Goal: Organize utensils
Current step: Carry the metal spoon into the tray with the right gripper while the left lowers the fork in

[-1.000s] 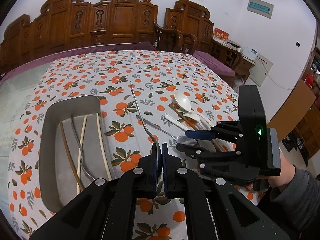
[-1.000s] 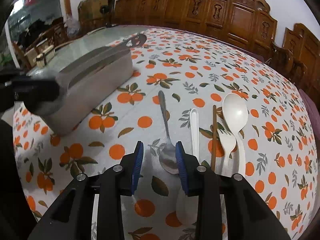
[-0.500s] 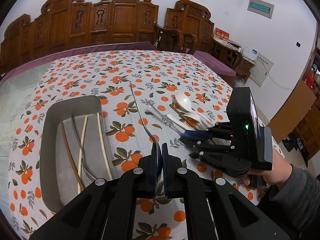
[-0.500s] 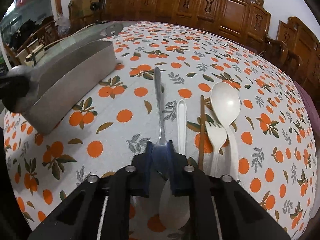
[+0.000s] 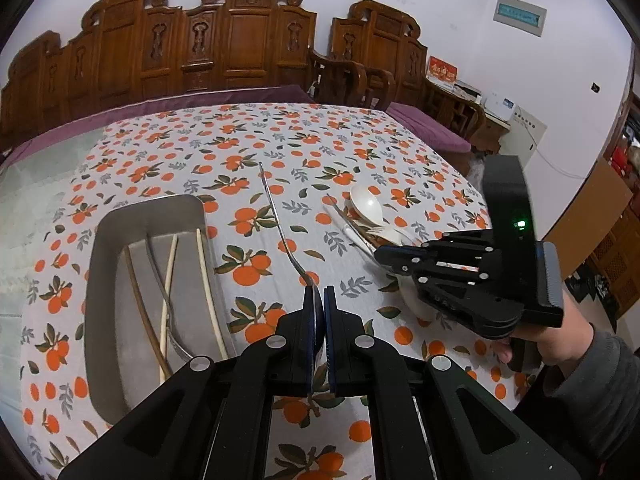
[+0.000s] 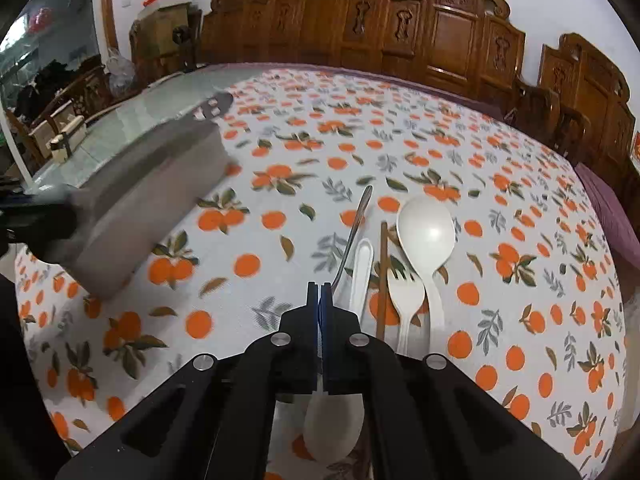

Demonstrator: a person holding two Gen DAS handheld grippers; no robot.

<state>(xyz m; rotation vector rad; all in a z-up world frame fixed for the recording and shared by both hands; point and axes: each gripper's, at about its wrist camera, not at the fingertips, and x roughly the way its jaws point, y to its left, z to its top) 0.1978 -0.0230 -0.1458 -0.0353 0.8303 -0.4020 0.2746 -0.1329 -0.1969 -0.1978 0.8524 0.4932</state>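
In the left wrist view my left gripper (image 5: pixel 323 292) is shut on the wide end of a thin metal utensil (image 5: pixel 280 224), whose handle slants away over the orange-print cloth. Left of it lies a grey tray (image 5: pixel 108 320) holding two pale chopsticks, a brown one and a metal utensil. My right gripper (image 6: pixel 320 290), seen from the side as right gripper (image 5: pixel 384 254), is shut on a metal spoon (image 6: pixel 354 228) whose handle tilts up off the cloth. Beside that lie a white spoon (image 6: pixel 362 264), a brown chopstick (image 6: pixel 383 272), a white fork (image 6: pixel 406 292) and a large white spoon (image 6: pixel 426 228).
Carved wooden chairs (image 5: pixel 240 44) line the far side of the table. A person's hand and grey sleeve (image 5: pixel 580 360) hold the right gripper near the table's right edge. Bare glass tabletop (image 5: pixel 36 184) shows beyond the cloth on the left.
The right jaws, open around the metal spoon's bowl, have shut on it and risen a little, tilting the handle. The left gripper and its utensil have not moved.
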